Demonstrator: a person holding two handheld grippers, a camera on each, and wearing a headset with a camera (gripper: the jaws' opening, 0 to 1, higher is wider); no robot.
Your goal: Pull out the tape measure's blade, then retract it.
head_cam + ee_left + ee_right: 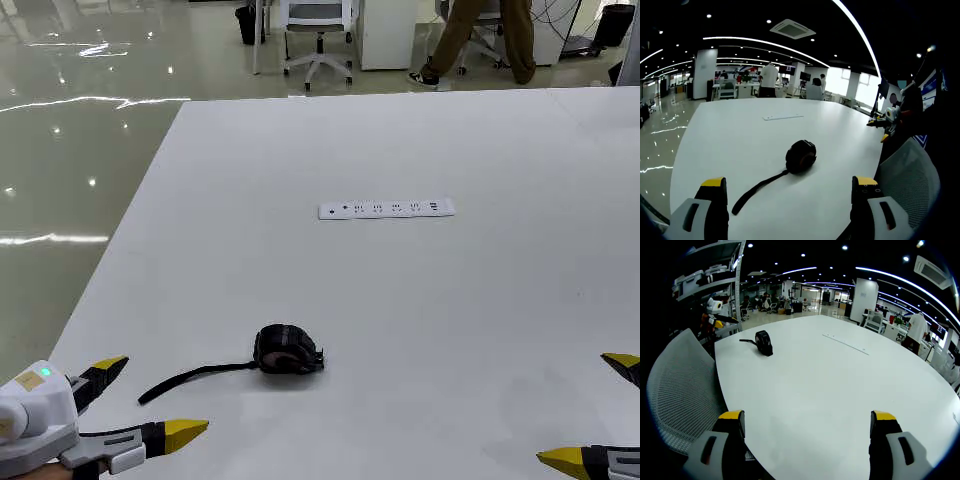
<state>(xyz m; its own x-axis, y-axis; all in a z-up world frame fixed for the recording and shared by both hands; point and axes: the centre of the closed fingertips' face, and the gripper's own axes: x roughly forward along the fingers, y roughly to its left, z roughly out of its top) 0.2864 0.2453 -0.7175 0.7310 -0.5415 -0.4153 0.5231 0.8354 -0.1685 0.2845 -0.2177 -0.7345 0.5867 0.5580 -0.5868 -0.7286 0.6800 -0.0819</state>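
A black tape measure (288,350) lies on the white table (420,290) near its front left, with a black wrist strap (190,380) trailing left toward me. Its blade is not drawn out. My left gripper (155,400) stands open just left of the strap's end, yellow tips apart and nothing between them. In the left gripper view the tape measure (801,156) sits ahead between the jaws of the left gripper (790,182). My right gripper (590,410) is open at the front right, far from the tape measure (763,342), as its own view of the right gripper (807,416) shows.
A white power strip (386,209) lies flat at the table's middle. A grey mesh chair (680,390) stands at the table's near edge. Beyond the far edge are office chairs (318,30) and a person's legs (480,40) on the glossy floor.
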